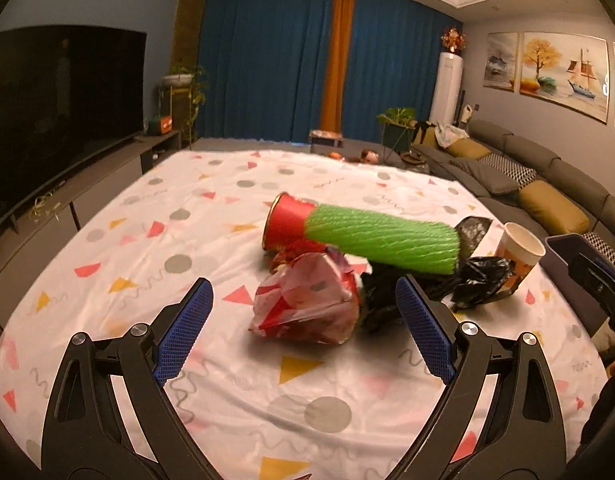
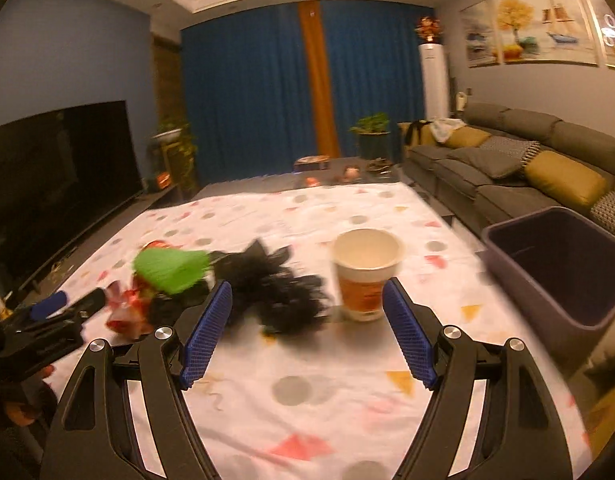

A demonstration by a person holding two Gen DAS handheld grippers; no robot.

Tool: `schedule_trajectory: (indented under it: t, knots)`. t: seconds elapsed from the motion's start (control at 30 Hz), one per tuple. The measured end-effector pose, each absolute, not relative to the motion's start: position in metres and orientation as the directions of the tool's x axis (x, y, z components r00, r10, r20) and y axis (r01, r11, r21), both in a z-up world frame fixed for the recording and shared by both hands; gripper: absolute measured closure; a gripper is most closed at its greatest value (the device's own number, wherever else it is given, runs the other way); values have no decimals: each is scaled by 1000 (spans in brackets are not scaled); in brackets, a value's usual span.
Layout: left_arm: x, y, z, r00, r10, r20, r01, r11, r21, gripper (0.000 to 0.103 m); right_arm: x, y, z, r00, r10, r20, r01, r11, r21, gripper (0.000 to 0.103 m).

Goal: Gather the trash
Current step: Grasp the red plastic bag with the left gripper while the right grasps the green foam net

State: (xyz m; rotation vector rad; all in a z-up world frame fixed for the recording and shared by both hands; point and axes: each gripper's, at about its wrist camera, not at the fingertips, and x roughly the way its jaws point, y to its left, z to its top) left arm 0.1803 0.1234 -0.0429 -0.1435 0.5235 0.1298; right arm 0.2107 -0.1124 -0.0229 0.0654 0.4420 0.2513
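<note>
Left wrist view: the left hand-held gripper hangs over a desk draped in a white cloth printed with coloured triangles and grey dots. Its jaws stand spread wide with nothing pinched between them; the blue pads touch no trash. Just ahead, between the fingertips, lies a crumpled red-and-white plastic wrapper. Behind it a red paper cup lies on its side, and a green foam net sleeve rests tilted over the pile, one end at the red cup. A crumpled black plastic bag sits to the right of the wrapper, touching a white paper cup that stands upright near the desk's right edge. Beyond that edge shows the corner of a dark bin, and part of the right hand-held gripper enters at the frame's right side.

Right wrist view: this picture is blurred. The right hand-held gripper also has its jaws spread apart and empty. The white paper cup stands upright just beyond the right fingertip, not touching it. The black plastic bag lies left of the cup, with the green foam net sleeve and the red-and-white plastic wrapper farther left. The left hand-held gripper reaches in from the left edge beside the wrapper. The dark bin stands open beside the desk's right side, in front of a grey sofa.
</note>
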Motion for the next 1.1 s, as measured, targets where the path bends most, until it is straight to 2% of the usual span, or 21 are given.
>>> schedule_trajectory:
  t: [0.17,0.23,0.3,0.4,0.5,0.6,0.77,0.83,1.1]
  knots:
    - [200,126,-55,835,60,-548,-141,984,-107,12,217,-84,-21,851,310,-425,-286,951,120,27]
    - [209,128,-60,823,46,-567,-134,984,-114,15,223,-72,-19,844,326,-426,-305,945,119,28]
    - [218,130,-68,791,-2,-612,-112,983,-148,33,230,-60,-17,830,351,-435,-329,936,127,30]
    - [219,136,-71,787,-53,-615,-87,977,-197,56,243,-41,-19,798,390,-460,-366,919,146,33]
    - [217,136,-72,787,-71,-613,-73,975,-208,65,257,-27,-27,756,421,-501,-388,905,174,38]
    - [212,136,-71,794,-83,-602,-61,975,-215,69,266,-15,-36,722,442,-533,-408,893,188,47]
    - [204,136,-68,808,-93,-582,-53,972,-229,70,270,-4,-41,685,478,-550,-442,873,207,62]
    - [202,136,-66,812,-97,-576,-52,970,-236,70,270,-1,-40,680,484,-551,-454,868,203,65]
    - [202,137,-67,817,-113,-566,-37,968,-246,70,267,5,-37,652,532,-541,-503,837,216,96]
